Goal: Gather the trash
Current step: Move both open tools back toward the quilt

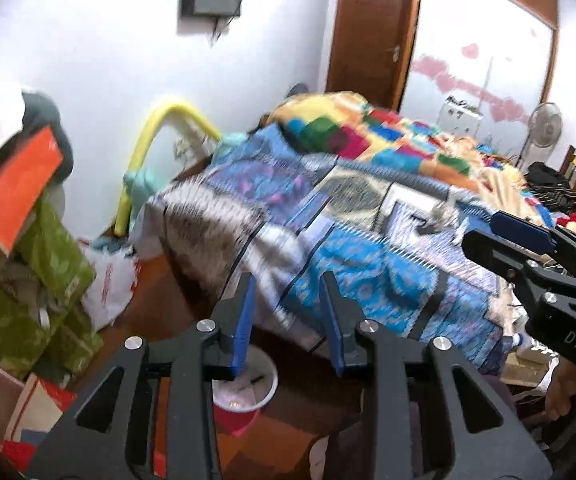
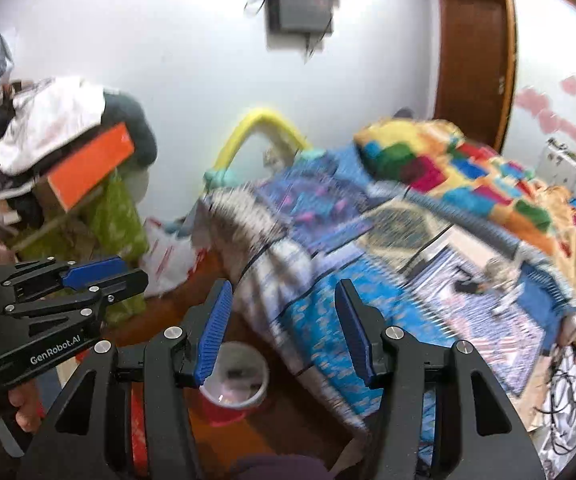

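Observation:
A red trash bin (image 1: 244, 396) with a white liner stands on the wooden floor beside the bed; it also shows in the right wrist view (image 2: 234, 384). Small crumpled bits of trash (image 1: 438, 220) lie on the bed cover, also in the right wrist view (image 2: 496, 276). My left gripper (image 1: 288, 300) is open and empty above the bin and the bed's corner. My right gripper (image 2: 284, 304) is open and empty, also above the bin. Each gripper shows in the other's view: the right gripper (image 1: 484, 232) and the left gripper (image 2: 128, 270). Both views are motion-blurred.
A bed with a blue patterned cover (image 1: 368, 240) and a colourful quilt (image 1: 368, 132) fills the right. A pile of green boxes (image 1: 48, 264), an orange box (image 1: 16, 184) and a white plastic bag (image 1: 108, 284) stands left. A fan (image 1: 544, 124) stands far right.

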Motion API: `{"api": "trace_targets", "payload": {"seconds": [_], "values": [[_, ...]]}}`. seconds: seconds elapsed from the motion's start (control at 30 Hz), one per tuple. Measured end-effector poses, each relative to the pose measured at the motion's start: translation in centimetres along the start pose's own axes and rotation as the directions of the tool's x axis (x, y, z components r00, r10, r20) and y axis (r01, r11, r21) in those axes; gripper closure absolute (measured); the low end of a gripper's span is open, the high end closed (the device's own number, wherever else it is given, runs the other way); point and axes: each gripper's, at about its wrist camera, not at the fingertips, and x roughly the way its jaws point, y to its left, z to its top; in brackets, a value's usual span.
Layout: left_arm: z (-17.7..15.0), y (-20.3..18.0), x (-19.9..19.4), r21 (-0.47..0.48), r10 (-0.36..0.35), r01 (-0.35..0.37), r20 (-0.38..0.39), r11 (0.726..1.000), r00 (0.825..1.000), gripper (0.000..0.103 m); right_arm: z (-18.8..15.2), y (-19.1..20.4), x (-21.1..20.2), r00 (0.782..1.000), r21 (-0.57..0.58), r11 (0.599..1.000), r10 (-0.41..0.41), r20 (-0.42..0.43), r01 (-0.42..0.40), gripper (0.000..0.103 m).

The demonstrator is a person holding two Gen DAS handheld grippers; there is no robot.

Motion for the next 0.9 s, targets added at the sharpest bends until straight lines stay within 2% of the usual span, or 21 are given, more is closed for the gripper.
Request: {"api": "trace_targets", "payload": {"seconds": [0.07,0.13,0.2,0.27,0.53,0.63,0.9], "values": [[0.8,-1.3,-0.8,0.015,-0.02,0.019,0.03,1.0,0.999,0.069,0.3,-1.0,-1.8,0.999,0.011,1.0,-0.02,0.043,0.02,0.053],[1.6,-2.7,-1.6,0.03,-0.039,0.038,0.063,0.999,0.997,0.062,0.7,-2.2,-3.6,0.995,0.024,0.998,-0.051,0.09,0.049,0.053],[2.1,-4.0,-2.1,0.042,-0.053,0.049,0.091,0.998,0.994,0.049,0.8,-3.3,-5.1,0.989,0.038,0.996,-0.08,0.125,0.076,0.053],[2.8,-5.6,-2.4,0.059,-0.069,0.062,0.125,0.996,0.99,0.046,0.9,-4.2,-6.1,0.983,0.053,0.994,-0.107,0.152,0.1,0.053],[4.9,-10.3,-1.3,0.111,-0.128,0.113,0.14,0.987,0.982,0.032,0.9,-8.9,-8.8,0.948,0.129,0.972,-0.223,0.227,0.198,0.046],[5.7,-11.9,0.2,0.126,-0.144,0.127,0.136,0.984,0.98,0.031,0.4,-10.7,-9.1,0.933,0.159,0.956,-0.278,0.229,0.246,0.046],[7.2,-15.4,5.3,0.132,-0.189,0.176,0.095,0.975,0.977,0.021,-1.0,-16.8,-7.9,0.911,0.235,0.909,-0.384,0.151,0.344,0.046]]}}
